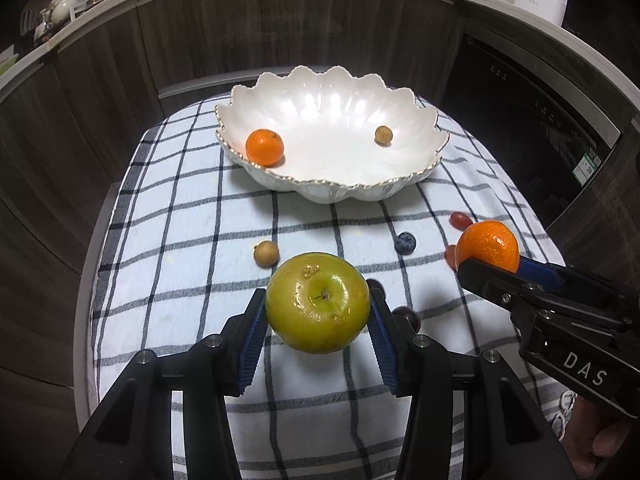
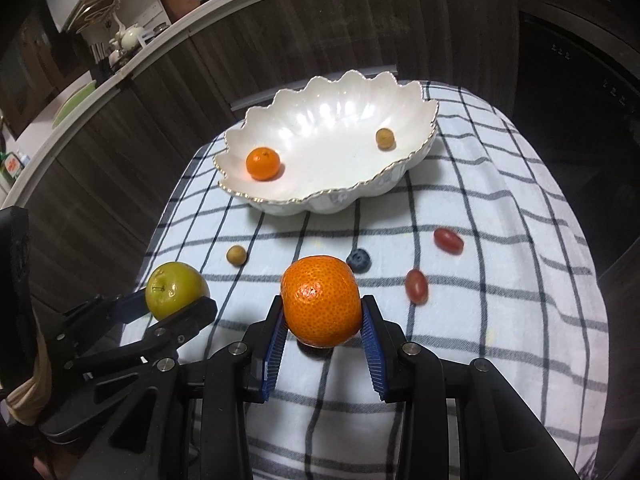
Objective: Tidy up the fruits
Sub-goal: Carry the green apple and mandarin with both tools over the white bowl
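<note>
My left gripper (image 1: 318, 312) is shut on a green apple (image 1: 317, 302) and holds it above the checked cloth; the apple also shows in the right wrist view (image 2: 174, 290). My right gripper (image 2: 322, 312) is shut on a mandarin (image 2: 321, 300), also seen in the left wrist view (image 1: 488, 245). A white scalloped bowl (image 1: 340, 192) (image 2: 280, 204) ahead holds another mandarin (image 1: 264, 147) (image 2: 263, 163) and a small brown longan (image 1: 383, 135) (image 2: 385, 138).
On the checked cloth (image 1: 180, 220) lie a longan (image 1: 265, 253) (image 2: 236, 256), a blueberry (image 1: 405, 243) (image 2: 358, 260) and red grapes (image 2: 449, 241) (image 2: 416, 285). Dark grapes (image 1: 406, 316) lie behind the apple. Dark cabinets stand behind the table.
</note>
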Demonstrator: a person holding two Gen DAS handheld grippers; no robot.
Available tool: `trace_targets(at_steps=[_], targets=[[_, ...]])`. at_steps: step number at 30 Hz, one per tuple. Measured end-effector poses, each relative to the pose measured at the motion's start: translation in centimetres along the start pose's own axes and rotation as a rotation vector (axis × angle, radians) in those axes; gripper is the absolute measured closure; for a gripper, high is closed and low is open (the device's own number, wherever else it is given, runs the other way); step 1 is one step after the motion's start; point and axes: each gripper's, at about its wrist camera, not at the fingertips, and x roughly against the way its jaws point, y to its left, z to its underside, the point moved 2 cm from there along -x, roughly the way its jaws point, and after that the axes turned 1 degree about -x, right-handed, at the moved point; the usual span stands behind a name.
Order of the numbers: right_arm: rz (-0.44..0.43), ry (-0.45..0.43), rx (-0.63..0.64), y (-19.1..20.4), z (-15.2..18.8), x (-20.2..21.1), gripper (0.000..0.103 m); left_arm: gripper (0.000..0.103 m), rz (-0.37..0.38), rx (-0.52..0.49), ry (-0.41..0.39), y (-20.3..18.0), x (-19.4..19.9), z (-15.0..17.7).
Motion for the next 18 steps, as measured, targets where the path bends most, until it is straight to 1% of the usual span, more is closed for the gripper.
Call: trace_targets(at_steps=[18], targets=[[0.033, -0.083, 0.018, -1.7, -4.1, 1.1, 0.066, 0.055, -0.009, 0.007, -0.038, -1.2, 0.0, -4.1]])
